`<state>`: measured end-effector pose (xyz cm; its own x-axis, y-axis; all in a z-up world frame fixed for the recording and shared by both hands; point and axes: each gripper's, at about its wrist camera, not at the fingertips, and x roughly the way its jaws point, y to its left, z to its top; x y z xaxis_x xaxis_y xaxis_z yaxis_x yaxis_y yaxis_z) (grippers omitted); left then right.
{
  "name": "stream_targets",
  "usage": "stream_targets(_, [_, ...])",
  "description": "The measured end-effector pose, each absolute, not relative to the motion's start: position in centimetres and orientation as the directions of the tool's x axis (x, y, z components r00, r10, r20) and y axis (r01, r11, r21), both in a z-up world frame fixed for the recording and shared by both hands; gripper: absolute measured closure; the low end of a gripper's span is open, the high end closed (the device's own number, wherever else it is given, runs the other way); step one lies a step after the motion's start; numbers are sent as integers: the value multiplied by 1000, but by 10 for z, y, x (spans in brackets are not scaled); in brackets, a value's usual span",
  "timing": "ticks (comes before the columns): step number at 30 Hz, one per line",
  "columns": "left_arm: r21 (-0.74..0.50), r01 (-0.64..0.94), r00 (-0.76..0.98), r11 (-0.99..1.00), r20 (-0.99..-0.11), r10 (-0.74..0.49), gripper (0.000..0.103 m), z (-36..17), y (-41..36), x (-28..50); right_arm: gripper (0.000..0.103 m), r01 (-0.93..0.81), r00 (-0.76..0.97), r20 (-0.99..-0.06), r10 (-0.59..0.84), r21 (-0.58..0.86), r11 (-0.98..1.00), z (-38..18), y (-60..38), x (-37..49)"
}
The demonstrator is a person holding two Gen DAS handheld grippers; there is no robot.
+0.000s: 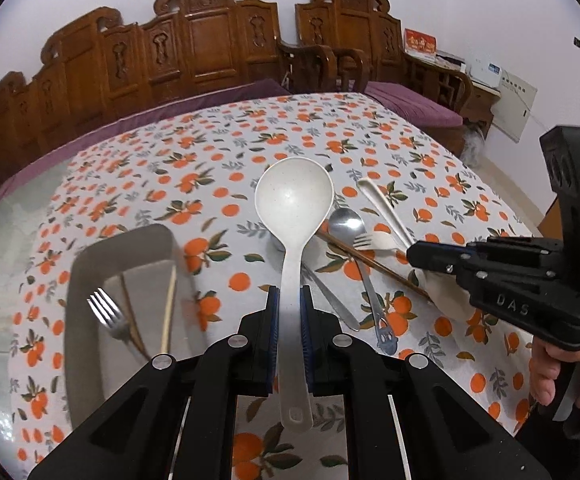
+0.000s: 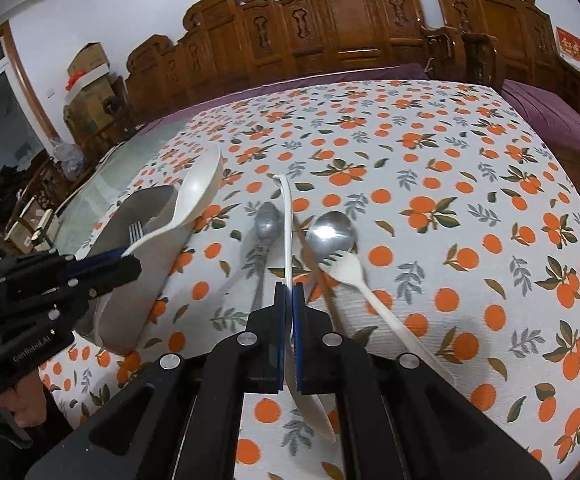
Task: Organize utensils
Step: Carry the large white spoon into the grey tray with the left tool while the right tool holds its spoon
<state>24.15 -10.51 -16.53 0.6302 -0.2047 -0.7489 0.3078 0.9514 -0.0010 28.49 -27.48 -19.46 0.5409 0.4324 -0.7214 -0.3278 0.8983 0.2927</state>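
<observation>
Clamped in the left gripper (image 1: pixel 289 294), a ladle (image 1: pixel 294 200) is held above the table; a white spoon (image 2: pixel 288 216) is pinched by the right gripper (image 2: pixel 289 292). Both are best lowered flat into the tray (image 1: pixel 90 264) near the left edge.

We carry two matte black plastic tools. On our left gripper (image 1: pixel 289 300) the fingers (image 1: pixel 271 320) are lined with ribbed blue pads, with round silver screw heads on the linkage bars behind them. Our right gripper (image 2: pixel 289 296) has the same blue pads; its body shows raised "DAS" lettering and a green light.
</observation>
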Motion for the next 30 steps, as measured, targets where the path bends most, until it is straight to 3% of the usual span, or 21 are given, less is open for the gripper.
stream_targets(16, [4,210,665,978,-734,-140,94,-150,-50,222,99,-411,538,-687,489,293,863,-173,-240,266])
stream_targets(30, [-1,122,625,992,-777,-78,94,-178,0,234,99,-452,529,-692,491,260,853,-171,-217,250])
